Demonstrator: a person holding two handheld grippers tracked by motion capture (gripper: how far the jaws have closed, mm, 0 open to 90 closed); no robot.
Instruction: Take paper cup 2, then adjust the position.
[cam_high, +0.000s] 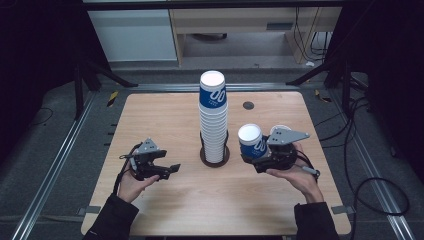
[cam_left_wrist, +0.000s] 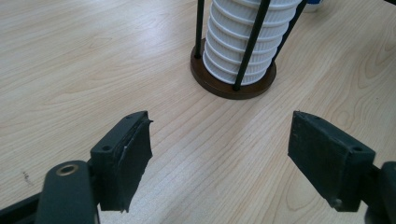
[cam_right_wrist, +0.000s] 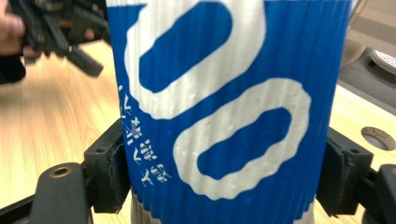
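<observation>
A tall stack of white paper cups (cam_high: 213, 120), topped by a blue-and-white one, stands in a wire holder with a dark round base (cam_high: 215, 160) at the table's middle. To its right, my right gripper (cam_high: 257, 159) is shut on a single blue-and-white cup (cam_high: 251, 141), held upside down with its white bottom up. In the right gripper view the cup (cam_right_wrist: 224, 107) sits between both pads (cam_right_wrist: 112, 172). My left gripper (cam_high: 169, 170) rests low at the left of the stack, open with nothing between its jaws. The left gripper view looks past that gripper (cam_left_wrist: 219, 158) toward the stack (cam_left_wrist: 247, 42).
The wooden table (cam_high: 165, 115) has a small dark round grommet (cam_high: 248, 105) behind the stack. A white rim (cam_high: 278, 128) peeks out behind the right gripper's grey plate. Dark frame legs and cables lie around the table on the floor.
</observation>
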